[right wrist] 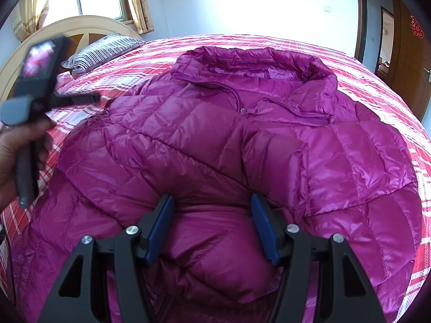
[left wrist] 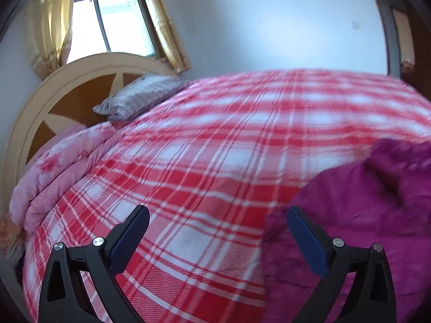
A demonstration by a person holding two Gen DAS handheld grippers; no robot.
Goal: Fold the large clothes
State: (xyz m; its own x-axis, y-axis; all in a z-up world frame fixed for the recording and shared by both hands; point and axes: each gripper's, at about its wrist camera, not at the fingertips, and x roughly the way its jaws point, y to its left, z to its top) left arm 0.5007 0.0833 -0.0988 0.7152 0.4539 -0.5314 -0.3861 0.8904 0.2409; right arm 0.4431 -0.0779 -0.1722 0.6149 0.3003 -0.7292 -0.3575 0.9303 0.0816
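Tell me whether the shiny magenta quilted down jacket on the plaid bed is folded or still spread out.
Partly folded: the magenta quilted down jacket has both sleeves laid across its front, while its body and collar remain spread over the red-and-white plaid bedspread.

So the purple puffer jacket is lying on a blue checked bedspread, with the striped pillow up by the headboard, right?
Not quite: the bedspread is red and white checked, not blue, as the right wrist view shows. The purple puffer jacket does lie on it, and the striped pillow is up by the headboard.

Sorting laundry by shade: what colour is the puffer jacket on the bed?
Magenta-purple, glossy and quilted: the puffer jacket shows best in the right wrist view.
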